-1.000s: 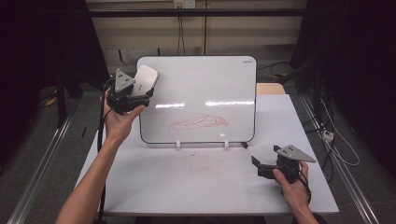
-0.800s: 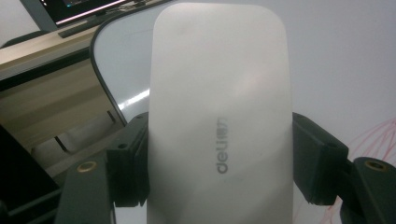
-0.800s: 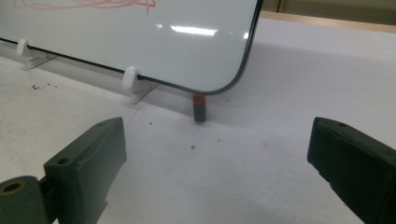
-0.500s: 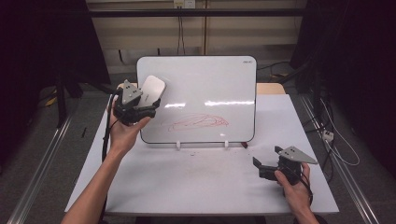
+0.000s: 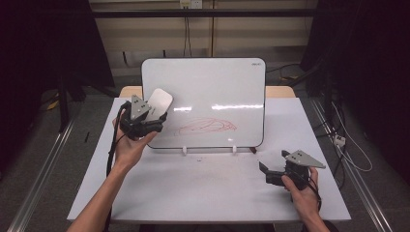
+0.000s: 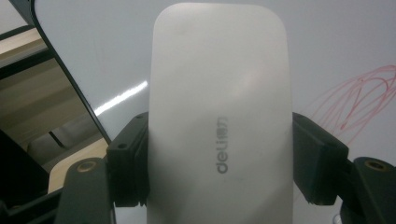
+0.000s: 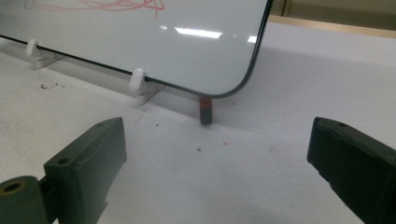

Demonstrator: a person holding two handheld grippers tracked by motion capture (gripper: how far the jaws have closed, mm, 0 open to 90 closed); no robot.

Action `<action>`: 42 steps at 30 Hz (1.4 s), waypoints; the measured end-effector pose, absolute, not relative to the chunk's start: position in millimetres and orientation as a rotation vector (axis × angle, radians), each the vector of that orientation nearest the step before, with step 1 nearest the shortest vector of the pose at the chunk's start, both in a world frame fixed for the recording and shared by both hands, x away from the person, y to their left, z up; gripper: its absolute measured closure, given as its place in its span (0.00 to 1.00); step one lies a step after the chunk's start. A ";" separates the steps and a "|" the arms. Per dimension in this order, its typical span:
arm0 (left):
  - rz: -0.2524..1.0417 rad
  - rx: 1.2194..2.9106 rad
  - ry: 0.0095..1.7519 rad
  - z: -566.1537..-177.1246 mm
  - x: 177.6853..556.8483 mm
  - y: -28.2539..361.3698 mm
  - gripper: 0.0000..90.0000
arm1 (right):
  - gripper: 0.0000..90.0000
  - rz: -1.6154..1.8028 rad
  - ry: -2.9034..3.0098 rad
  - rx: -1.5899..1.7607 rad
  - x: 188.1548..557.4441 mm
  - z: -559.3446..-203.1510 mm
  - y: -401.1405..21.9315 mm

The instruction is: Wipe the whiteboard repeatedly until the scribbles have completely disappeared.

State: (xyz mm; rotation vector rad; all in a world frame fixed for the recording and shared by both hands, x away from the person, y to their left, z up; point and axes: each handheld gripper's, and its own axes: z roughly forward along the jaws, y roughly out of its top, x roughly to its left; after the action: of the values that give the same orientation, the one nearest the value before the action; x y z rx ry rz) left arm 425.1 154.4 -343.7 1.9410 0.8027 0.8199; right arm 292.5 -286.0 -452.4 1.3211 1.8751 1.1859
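Note:
A whiteboard (image 5: pixel 212 92) stands upright on white feet at the back of the table, with a red scribble (image 5: pixel 207 126) low on its face. My left gripper (image 5: pixel 153 115) is shut on a white eraser (image 5: pixel 158 103), held against the board's lower left part, left of the scribble. In the left gripper view the eraser (image 6: pixel 219 116) sits between both jaws, with the scribble (image 6: pixel 359 100) to its right. My right gripper (image 5: pixel 263 170) rests open near the table's front right. A small red-and-black marker piece (image 7: pixel 205 109) lies under the board's corner.
The white table (image 5: pixel 203 193) has free room in front of the board. Board feet (image 7: pixel 138 80) stick out at its lower edge. Cables and a dark floor lie beyond the table's right side.
My left gripper has carried the eraser down and to the right along the board, toward the red scribble. The right gripper has stayed where it was.

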 end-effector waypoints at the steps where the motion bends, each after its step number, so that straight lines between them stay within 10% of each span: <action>1: 0.833 1.959 0.800 -347.9 426.5 153.4 0.35 | 0.05 1.186 1.875 1.321 292.6 -452.4 -286.0; 42: 1.067 2.099 0.742 -389.1 441.0 115.6 0.35 | 0.05 1.175 1.874 1.322 291.6 -452.4 -285.6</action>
State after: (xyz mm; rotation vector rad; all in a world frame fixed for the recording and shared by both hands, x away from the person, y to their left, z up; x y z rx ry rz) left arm 441.0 115.6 -389.1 2.0994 0.7418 1.0666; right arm 291.6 -285.6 -452.4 1.3223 1.8744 1.1755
